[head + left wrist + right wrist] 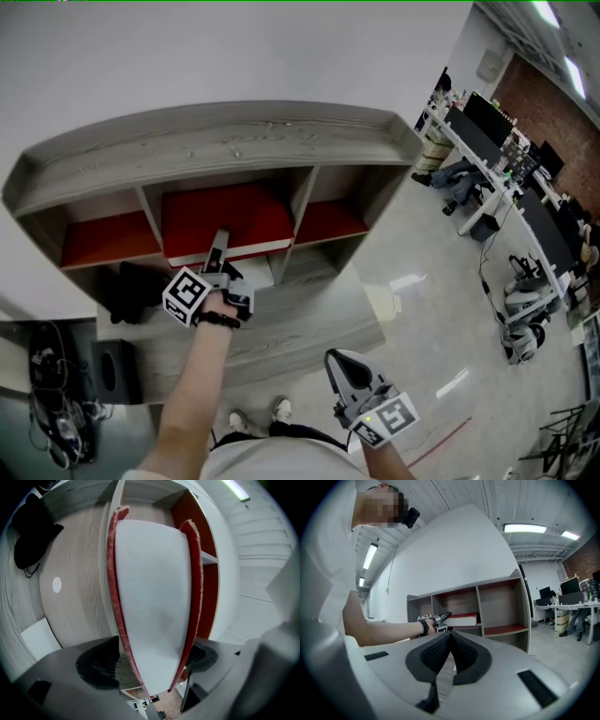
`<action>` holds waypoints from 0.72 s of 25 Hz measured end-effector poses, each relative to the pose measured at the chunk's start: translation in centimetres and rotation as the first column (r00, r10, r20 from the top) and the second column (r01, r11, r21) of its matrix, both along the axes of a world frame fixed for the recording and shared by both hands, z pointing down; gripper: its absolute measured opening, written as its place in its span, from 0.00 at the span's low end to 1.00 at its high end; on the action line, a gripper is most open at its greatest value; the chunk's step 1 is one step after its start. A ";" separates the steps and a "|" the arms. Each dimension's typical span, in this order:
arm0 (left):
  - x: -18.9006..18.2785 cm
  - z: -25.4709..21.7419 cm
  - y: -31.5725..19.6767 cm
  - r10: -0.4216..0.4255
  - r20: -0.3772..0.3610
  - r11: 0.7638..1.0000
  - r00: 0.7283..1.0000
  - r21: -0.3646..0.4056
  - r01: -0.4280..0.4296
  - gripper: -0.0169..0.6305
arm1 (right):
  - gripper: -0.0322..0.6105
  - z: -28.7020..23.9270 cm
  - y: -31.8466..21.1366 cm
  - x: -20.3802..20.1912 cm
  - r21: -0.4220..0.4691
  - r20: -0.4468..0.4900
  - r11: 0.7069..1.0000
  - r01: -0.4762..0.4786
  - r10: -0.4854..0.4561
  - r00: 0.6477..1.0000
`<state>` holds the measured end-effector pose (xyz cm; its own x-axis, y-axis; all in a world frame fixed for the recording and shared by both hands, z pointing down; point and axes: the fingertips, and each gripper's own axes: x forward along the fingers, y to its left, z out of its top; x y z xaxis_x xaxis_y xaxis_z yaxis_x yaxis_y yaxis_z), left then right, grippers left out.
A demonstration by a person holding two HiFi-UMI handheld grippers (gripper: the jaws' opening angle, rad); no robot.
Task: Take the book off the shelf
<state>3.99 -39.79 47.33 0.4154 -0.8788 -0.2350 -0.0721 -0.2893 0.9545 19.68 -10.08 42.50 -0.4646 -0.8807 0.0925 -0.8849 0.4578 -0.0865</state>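
Note:
A thick book with a red cover (pixel 230 220) lies flat in the middle compartment of the grey wooden shelf (pixel 234 141), its white page edge facing out. My left gripper (pixel 217 246) reaches into that compartment. In the left gripper view the book (pixel 154 597) fills the gap of the left gripper (pixel 154 660): the jaws stand wide, one pad on each side of the covers, and no squeeze shows. The right gripper view shows the book (pixel 461 619) and the left gripper (pixel 440 618) from afar. My right gripper (pixel 339 367) hangs low by my body, shut (pixel 449 641) and empty.
Below the shelf a grey wooden counter (pixel 300 319) juts out, with a black bundle (pixel 131 291) on its left end. A black box (pixel 112 370) sits on the floor at the left. Desks with monitors and chairs (pixel 506 150) line the right wall.

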 end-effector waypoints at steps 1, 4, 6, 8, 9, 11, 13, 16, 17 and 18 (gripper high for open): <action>0.1 -0.1 -0.1 0.005 -0.002 1.000 1.000 0.005 -0.005 0.65 | 0.09 0.0 0.0 0.1 0.001 0.003 1.000 0.000 0.000 1.000; 0.6 -0.2 0.1 0.013 -0.015 1.000 1.000 0.008 -0.013 0.63 | 0.09 0.0 0.0 0.4 0.007 0.011 1.000 -0.002 0.002 1.000; 0.6 -0.1 0.5 0.005 -0.031 1.000 1.000 0.010 -0.005 0.59 | 0.09 -0.1 0.1 0.7 0.014 0.019 1.000 -0.002 0.001 1.000; 0.6 0.0 0.9 0.003 -0.039 1.000 0.999 0.016 -0.003 0.55 | 0.09 -0.3 0.2 1.0 0.023 0.029 1.000 0.003 -0.004 1.000; 0.6 0.1 1.1 0.007 -0.038 1.000 0.999 0.020 -0.006 0.53 | 0.09 -0.5 0.2 1.1 0.029 0.033 1.000 0.005 -0.006 0.999; 0.7 0.1 1.5 0.018 -0.037 0.999 0.999 0.028 -0.017 0.49 | 0.09 -0.8 0.2 1.3 0.043 0.042 0.999 0.010 -0.012 0.999; 0.7 0.0 2.1 0.026 -0.045 0.999 0.999 0.042 -0.024 0.42 | 0.09 -1.0 0.0 1.4 0.054 0.050 0.998 0.017 -0.020 0.999; 0.9 0.1 3.1 0.039 -0.058 0.997 0.998 0.062 -0.035 0.41 | 0.09 -1.1 -0.2 1.5 0.069 0.059 0.997 0.030 -0.034 0.998; 0.9 0.2 3.4 0.044 -0.056 0.996 0.997 0.073 -0.040 0.41 | 0.09 -1.1 -0.2 1.5 0.074 0.063 0.997 0.033 -0.037 0.997; 0.9 0.2 3.7 0.048 -0.050 0.995 0.998 0.087 -0.043 0.41 | 0.09 -1.1 -0.2 1.6 0.078 0.067 0.996 0.035 -0.040 0.997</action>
<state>4.86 -36.06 47.57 0.4395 -0.8351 -0.3309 -0.0076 -0.3718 0.9283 21.27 -10.32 41.37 -0.5003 -0.8658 -0.0080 -0.8602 0.4981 -0.1097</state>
